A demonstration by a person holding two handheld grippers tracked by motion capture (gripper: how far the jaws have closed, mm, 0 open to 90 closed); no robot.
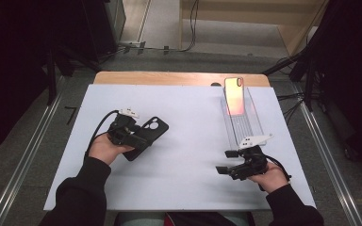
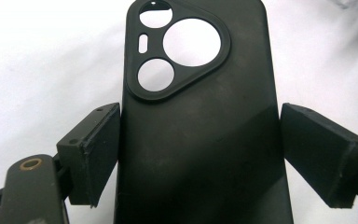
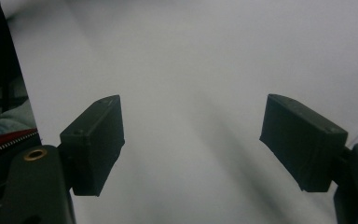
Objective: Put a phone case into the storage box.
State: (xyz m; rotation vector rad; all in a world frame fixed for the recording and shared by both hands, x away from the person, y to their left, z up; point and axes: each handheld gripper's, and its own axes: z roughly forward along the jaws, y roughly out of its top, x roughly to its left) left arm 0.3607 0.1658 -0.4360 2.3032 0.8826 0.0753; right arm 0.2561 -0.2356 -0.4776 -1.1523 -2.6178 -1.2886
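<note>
Left gripper (image 1: 139, 134) grips a black phone case (image 1: 147, 136) across its width; in the left gripper view the case (image 2: 200, 140) sits between the two pads (image 2: 95, 154), its long edges against both, camera cut-outs at the far end. Case and gripper are over the left half of the white desk (image 1: 184, 155), the case's camera end pointing toward the middle of the desk. A black cable loops from the gripper back toward the person's left hand (image 1: 104, 149).

Right gripper (image 1: 226, 161) is over the right half of the desk, well apart from the case, jaws wide with nothing between them; the right gripper view shows bare white surface between its pads (image 3: 95, 149). Right hand (image 1: 269, 178) holds it near the desk's front edge.

Beyond the right gripper, toward the far edge of the desk, stands a clear plastic rack (image 1: 242, 122). A phone with a pink-orange back (image 1: 234, 96) leans upright at the rack's far end. The stretch of desk between the case and the rack lies bare. Dark sleeves enter at the near edge of the desk.
</note>
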